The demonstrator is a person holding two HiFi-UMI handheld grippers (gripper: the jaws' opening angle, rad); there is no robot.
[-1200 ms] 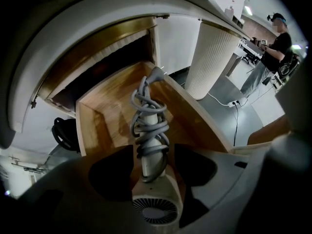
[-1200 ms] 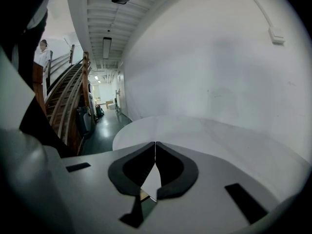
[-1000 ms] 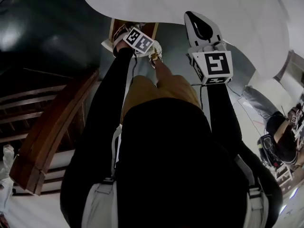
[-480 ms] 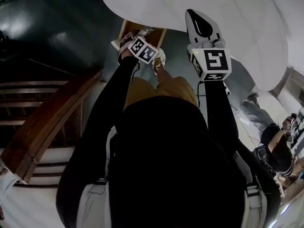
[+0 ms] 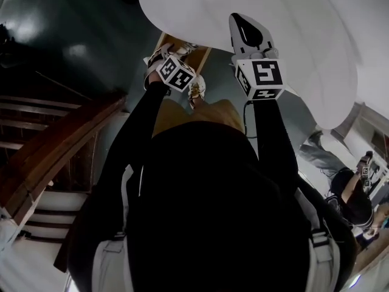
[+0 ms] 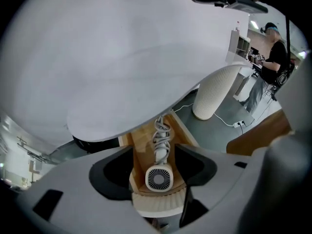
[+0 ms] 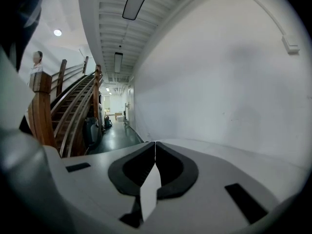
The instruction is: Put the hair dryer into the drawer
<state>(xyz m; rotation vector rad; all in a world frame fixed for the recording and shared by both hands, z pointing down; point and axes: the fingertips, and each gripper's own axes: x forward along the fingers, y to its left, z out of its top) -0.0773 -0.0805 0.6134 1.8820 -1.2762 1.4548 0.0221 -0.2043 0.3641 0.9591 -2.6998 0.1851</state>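
Note:
The white hair dryer point(image 6: 159, 178) lies in the open wooden drawer point(image 6: 141, 147) under the white round table point(image 6: 122, 72), grille end towards me, with its coiled cord point(image 6: 162, 134) behind it. My left gripper point(image 6: 159, 194) straddles the drawer's ribbed cream front point(image 6: 158, 204), with a jaw against each side of it. In the head view the left gripper point(image 5: 172, 55) sits at the drawer point(image 5: 193, 52) below the table's rim. My right gripper point(image 5: 244, 22) hovers over the table top point(image 5: 292, 35), shut and empty, and its view shows the closed jaws point(image 7: 155, 146) meeting.
A wooden staircase with a banister point(image 5: 55, 157) runs along the left. A ribbed white table pedestal point(image 6: 214, 94) stands on the dark floor with a white cable point(image 6: 229, 123) beside it. Another person point(image 5: 349, 193) stands at the right.
The head view has shifted, so the table and drawer sit a little further right. Both grippers keep their places, the left at the drawer, the right shut above the table.

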